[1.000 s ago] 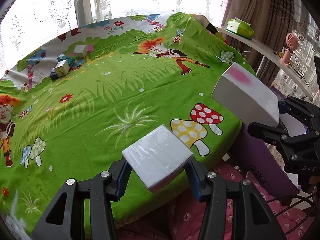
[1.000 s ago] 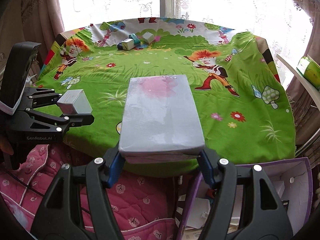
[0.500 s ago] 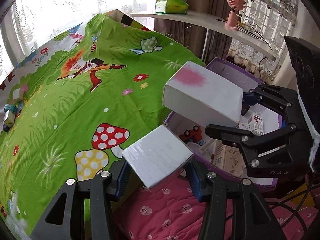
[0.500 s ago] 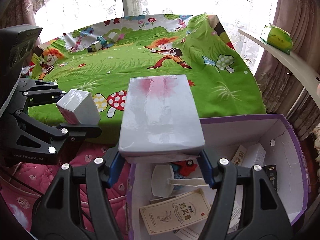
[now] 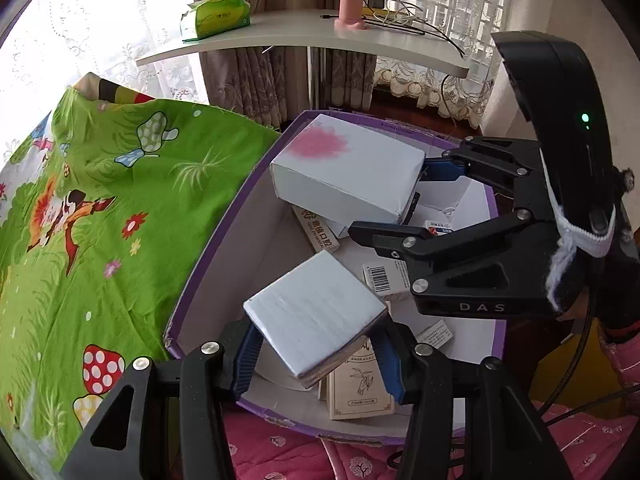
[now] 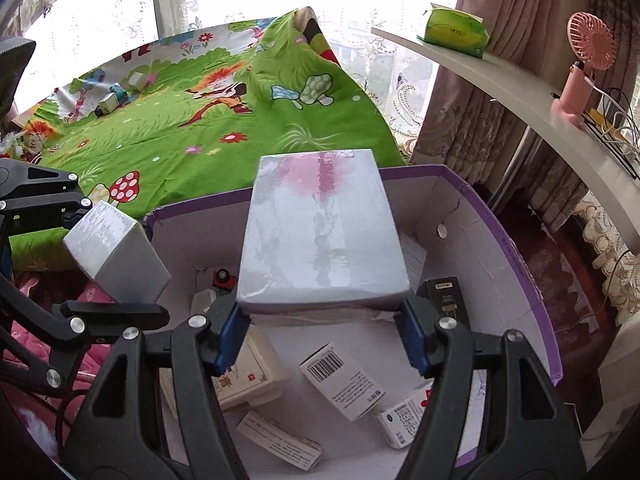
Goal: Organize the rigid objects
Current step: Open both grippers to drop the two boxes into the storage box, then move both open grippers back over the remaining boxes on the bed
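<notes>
My left gripper (image 5: pixel 316 354) is shut on a small white box (image 5: pixel 314 320), held tilted above the near end of the purple-rimmed cardboard box (image 5: pixel 224 240). My right gripper (image 6: pixel 322 326) is shut on a larger white box with a pink flower print (image 6: pixel 320 236), held over the middle of the same purple-rimmed cardboard box (image 6: pixel 532 280). In the left wrist view the right gripper (image 5: pixel 416 208) comes in from the right, carrying the flower box (image 5: pixel 348 168). In the right wrist view the small white box (image 6: pixel 116 252) hangs at the left.
Several small cartons (image 6: pixel 344 380) and a red toy car (image 6: pixel 222 278) lie inside the cardboard box. A green cartoon cloth (image 6: pixel 180 120) covers the table at left, with small boxes (image 6: pixel 110 102) at its far end. A white shelf (image 5: pixel 304 40) holds a tissue pack (image 5: pixel 214 18) and pink fan (image 6: pixel 580 76).
Both grippers have swung right from over the green table to above the open purple-rimmed box, each still holding its white box. The box's contents have come into view.
</notes>
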{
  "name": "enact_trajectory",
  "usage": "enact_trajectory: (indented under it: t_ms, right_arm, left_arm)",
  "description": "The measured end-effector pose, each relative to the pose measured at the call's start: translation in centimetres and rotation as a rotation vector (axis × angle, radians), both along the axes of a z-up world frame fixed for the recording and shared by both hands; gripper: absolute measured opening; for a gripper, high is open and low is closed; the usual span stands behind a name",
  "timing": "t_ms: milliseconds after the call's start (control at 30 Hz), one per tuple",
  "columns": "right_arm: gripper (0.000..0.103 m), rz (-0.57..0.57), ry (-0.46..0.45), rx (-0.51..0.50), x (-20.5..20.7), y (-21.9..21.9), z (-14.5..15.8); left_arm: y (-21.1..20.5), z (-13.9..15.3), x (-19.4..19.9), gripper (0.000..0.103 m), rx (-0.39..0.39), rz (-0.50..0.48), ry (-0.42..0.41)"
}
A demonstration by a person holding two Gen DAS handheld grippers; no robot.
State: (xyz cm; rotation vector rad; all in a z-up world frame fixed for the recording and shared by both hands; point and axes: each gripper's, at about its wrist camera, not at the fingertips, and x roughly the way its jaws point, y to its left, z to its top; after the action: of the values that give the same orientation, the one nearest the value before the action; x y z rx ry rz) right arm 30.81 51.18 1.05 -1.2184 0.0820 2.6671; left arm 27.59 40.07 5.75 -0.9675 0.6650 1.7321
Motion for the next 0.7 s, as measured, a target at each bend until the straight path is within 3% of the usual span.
enact_trajectory:
  t_ms: [167, 300, 433, 533, 600, 700]
  right_arm:
    - [0.069, -0.048, -0.037, 0.011, 0.8, 1.8, -0.6]
    - [0.070, -0.069, -0.074, 0.009, 1.0, 2.8, -0.8]
    - [0.074, -0.118, -0.107, 0.021, 0.8, 3.4, -0.9]
    - [0.080, -0.101, -0.109, 0.026, 0.0, 2.7, -0.6]
    - [0.080, -0.070, -0.107, 0.037, -0.8, 1.6, -0.3]
    - [0.080, -0.009, -0.095, 0.047, -2.6, -0.7, 0.1]
  left_arm:
    - [1.5, -0.5, 0.6, 0.052, 0.050, -0.030, -0.050]
    - [1.1, -0.8, -0.4, 0.053, 0.129, -0.003, -0.164]
    - [-0.3, -0.9, -2.8, 0.075, 0.193, 0.073, -0.302]
    - [-2.5, -0.8, -5.6, 0.079, 0.280, 0.175, -0.402]
    - [-4.5, -0.5, -7.8, 0.080, 0.317, 0.251, -0.406]
    - [-8.5, -0.3, -11.5, 0.080, 0.336, 0.385, -0.334]
